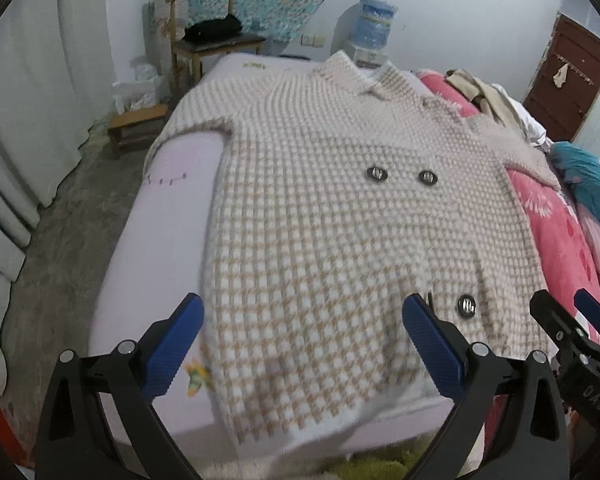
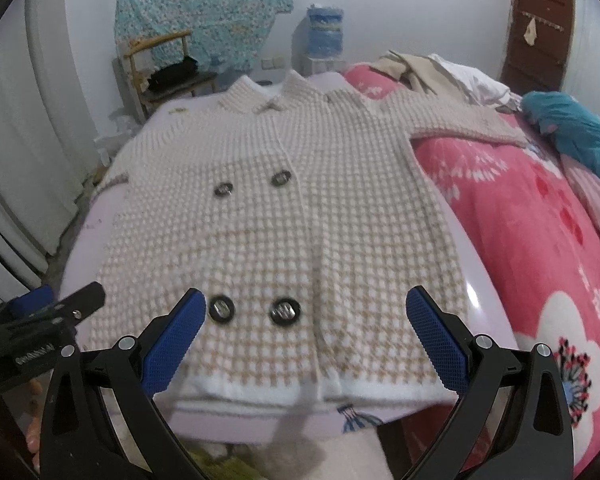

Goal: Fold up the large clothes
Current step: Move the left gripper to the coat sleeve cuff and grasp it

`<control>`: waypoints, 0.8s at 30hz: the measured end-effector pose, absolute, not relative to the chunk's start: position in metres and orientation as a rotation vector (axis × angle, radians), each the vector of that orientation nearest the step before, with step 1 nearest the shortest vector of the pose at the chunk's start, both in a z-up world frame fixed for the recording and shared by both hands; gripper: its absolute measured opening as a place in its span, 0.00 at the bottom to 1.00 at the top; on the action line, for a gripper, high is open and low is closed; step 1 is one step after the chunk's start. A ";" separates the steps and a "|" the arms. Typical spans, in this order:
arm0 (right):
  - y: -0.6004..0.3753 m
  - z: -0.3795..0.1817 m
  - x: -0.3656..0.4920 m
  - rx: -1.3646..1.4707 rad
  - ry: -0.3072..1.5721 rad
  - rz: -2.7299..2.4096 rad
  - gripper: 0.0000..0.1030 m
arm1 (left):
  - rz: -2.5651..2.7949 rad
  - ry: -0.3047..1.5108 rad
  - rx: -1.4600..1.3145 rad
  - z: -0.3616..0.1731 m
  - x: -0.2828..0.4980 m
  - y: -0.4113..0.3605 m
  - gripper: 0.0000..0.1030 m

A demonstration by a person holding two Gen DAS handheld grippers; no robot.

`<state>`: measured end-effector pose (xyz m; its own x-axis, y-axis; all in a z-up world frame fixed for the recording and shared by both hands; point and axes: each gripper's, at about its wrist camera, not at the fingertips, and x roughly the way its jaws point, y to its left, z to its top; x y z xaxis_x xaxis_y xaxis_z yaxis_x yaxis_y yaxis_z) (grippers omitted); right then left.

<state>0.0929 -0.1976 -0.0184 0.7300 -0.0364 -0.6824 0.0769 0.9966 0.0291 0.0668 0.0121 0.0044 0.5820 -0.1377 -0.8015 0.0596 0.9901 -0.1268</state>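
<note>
Knitwear fills both of my views: a large beige-and-white checked knit coat (image 1: 340, 208) lies spread flat, front up, on the pale lilac bed (image 1: 140, 264), its collar toward the far wall and its white-trimmed hem hanging just over the near edge of the mattress. It carries 4 dark oval buttons in 2 rows; the upper pair (image 2: 252, 184) sits at mid-chest and the lower pair (image 2: 252, 310) near the hem. One sleeve drapes off the left side of the bed, while the other reaches out over a pink fleece blanket with white flowers (image 2: 520, 240) that covers the right half of the bed. My left tongs (image 1: 302, 320) are released, blue-padded fingers wide apart, held above the hem without touching the knit. My right tongs (image 2: 304, 316) are likewise released and spread wide, above the lower buttons and the hem, grasping nothing. Each pair shows at the edge of the other's view, side by side at the foot of the bed. Beyond the coat, a wooden chair (image 1: 204, 40) stands against the wall with a dark bundle on its seat, a teal floral cloth (image 2: 204, 8) hangs behind it, and a blue water bottle (image 1: 374, 20) stands near a brown door (image 2: 540, 28). A heap of beige and white clothes (image 2: 440, 72) and a teal quilt (image 2: 572, 136) lie at the far right of the bed.
</note>
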 end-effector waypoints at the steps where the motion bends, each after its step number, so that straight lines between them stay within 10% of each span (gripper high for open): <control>1: -0.196 -0.016 0.096 0.057 0.738 -0.058 0.94 | -0.124 0.919 -0.091 0.007 0.069 0.013 0.95; 24: -0.145 0.000 0.200 -0.033 0.650 0.208 0.94 | -0.074 0.725 -0.465 0.022 0.156 0.147 0.95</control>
